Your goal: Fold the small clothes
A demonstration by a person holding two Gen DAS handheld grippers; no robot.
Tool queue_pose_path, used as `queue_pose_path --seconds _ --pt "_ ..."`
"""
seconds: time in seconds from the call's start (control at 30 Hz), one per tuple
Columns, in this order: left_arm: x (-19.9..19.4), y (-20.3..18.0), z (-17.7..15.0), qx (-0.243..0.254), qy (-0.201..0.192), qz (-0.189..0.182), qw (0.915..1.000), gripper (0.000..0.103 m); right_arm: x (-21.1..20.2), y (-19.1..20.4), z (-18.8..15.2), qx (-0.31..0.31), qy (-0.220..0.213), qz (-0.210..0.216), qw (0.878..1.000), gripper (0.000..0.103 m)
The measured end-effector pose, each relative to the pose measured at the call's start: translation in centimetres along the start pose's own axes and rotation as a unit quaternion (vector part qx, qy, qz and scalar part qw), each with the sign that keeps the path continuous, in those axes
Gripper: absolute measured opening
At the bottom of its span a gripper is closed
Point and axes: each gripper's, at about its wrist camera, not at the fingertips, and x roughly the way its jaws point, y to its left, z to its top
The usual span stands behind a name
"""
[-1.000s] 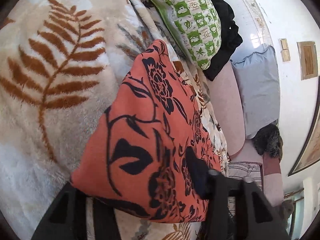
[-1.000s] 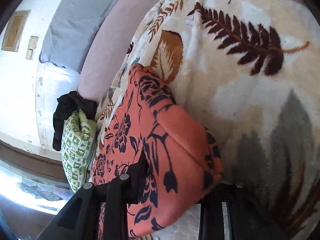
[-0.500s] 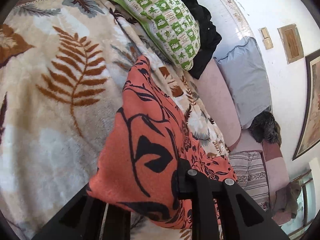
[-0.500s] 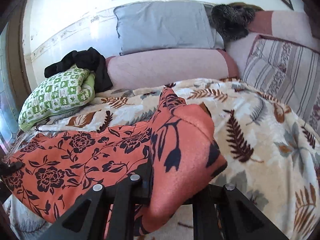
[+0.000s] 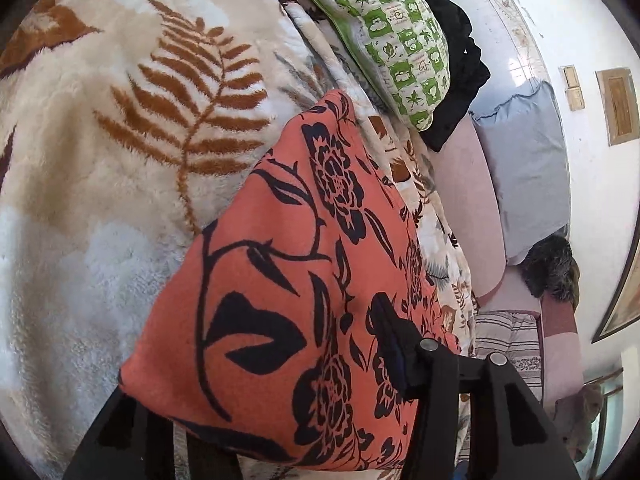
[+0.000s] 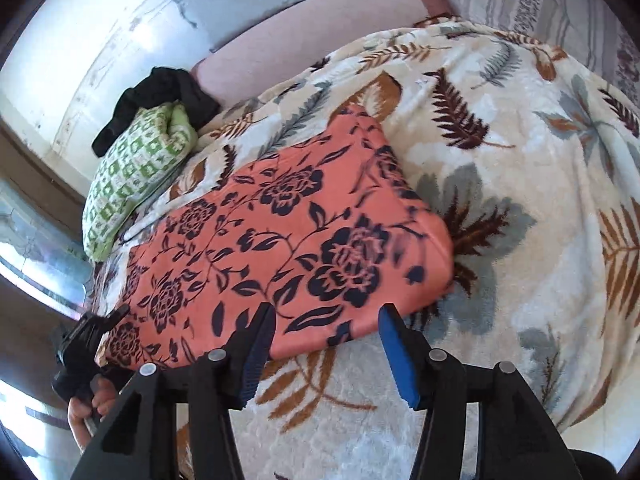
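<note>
On the blanket (image 6: 520,160), folded garment (image 6: 288,240)

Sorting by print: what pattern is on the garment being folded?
Orange garment with dark navy flowers and vines; clearest in the right wrist view.

We see a bed spread with a cream plush blanket (image 6: 520,208) printed in brown and grey fern leaves. A long pink bolster (image 6: 304,44) runs along the white wall (image 5: 580,12), with a grey pillow (image 5: 528,168) against it. Two small beige switch plates (image 5: 573,88) and a wooden frame (image 5: 618,106) hang there. Daylight falls bright across the wall.
</note>
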Motion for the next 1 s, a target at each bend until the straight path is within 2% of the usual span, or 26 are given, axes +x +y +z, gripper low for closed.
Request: queue_pose_path --seconds 0.03,0.17,0.23,0.3,0.37,0.4,0.43,0.57,0.67,0.73,0.8,0.9,0.93,1.0 --pt "0.1 0.0 0.0 0.004 -0.001 0.005 1.0 0.035 0.6 1.4 0.5 -0.011 -0.001 0.017 1.0 0.042" --pt "0.6 0.3 0.2 0.0 0.002 0.004 1.0 0.035 5.1 6.6 2.5 -0.065 0.0 0.038 0.997 0.037" --pt "0.8 0.7 0.4 -0.014 -0.002 -0.007 0.9999 0.042 8.2 7.9 3.4 -0.062 0.011 0.055 0.996 0.033" --pt "0.9 0.7 0.4 -0.013 -0.009 -0.01 0.9998 0.043 11.3 8.2 3.8 -0.05 0.02 0.102 0.993 0.033" --pt "1.1 0.1 0.4 0.014 -0.014 0.001 0.9998 0.042 15.8 7.3 3.1 -0.029 0.076 0.107 0.991 0.033" --pt "1.1 -0.3 0.3 0.029 -0.019 0.01 0.9993 0.039 16.0 6.4 2.9 0.0 0.058 0.122 0.991 0.029" --pt "1.1 -0.7 0.3 0.043 -0.024 0.015 0.9987 0.028 15.9 6.0 3.1 0.02 0.061 0.13 0.989 0.021" --pt "0.8 -3.0 -0.2 0.112 -0.047 0.038 0.9919 0.023 15.1 5.0 4.0 0.052 0.105 0.145 0.982 0.02" --pt "0.1 -5.3 -0.9 0.172 -0.061 0.047 0.982 0.022 14.6 3.0 4.5 0.109 0.13 0.172 0.97 0.023" --pt "-0.4 -7.1 -1.5 0.216 -0.071 0.051 0.9725 0.021 14.2 1.7 5.2 0.126 0.139 0.178 0.966 0.023" --pt "-0.7 -9.3 -2.5 0.259 -0.078 0.056 0.9611 0.021 13.7 0.8 6.0 0.137 0.141 0.178 0.964 0.023" --pt "-0.3 -13.2 -4.7 0.326 -0.079 0.059 0.9403 0.021 13.0 -1.5 6.9 0.173 0.146 0.195 0.954 0.028" --pt "0.2 -14.7 -5.7 0.349 -0.076 0.064 0.9319 0.021 12.7 -2.4 7.3 0.186 0.142 0.2 0.952 0.032" --pt "1.8 -17.5 -8.1 0.394 -0.06 0.074 0.914 0.021 11.5 -4.1 8.1 0.206 0.122 0.206 0.949 0.052"
